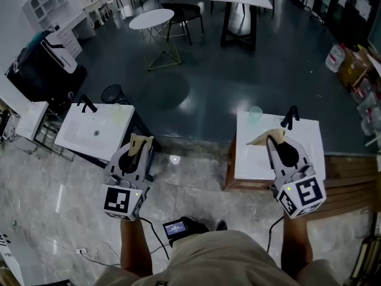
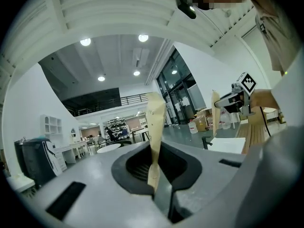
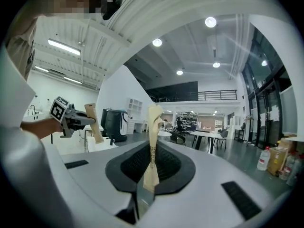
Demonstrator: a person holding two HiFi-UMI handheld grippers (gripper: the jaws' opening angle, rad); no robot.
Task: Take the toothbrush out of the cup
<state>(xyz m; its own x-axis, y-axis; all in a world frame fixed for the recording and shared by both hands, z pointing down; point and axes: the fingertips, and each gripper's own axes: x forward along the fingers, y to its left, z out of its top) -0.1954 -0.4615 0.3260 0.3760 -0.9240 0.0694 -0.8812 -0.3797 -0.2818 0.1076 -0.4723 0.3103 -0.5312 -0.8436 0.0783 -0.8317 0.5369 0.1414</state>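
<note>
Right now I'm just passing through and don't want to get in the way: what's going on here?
A person stands before two white washbasins with tongs in each hand. The left tongs and the right tongs are both shut and empty, held level in the air, touching nothing. A pale cup stands at the back of the right basin beside its black tap; no toothbrush can be made out in it. Nothing has been picked up yet.
</note>
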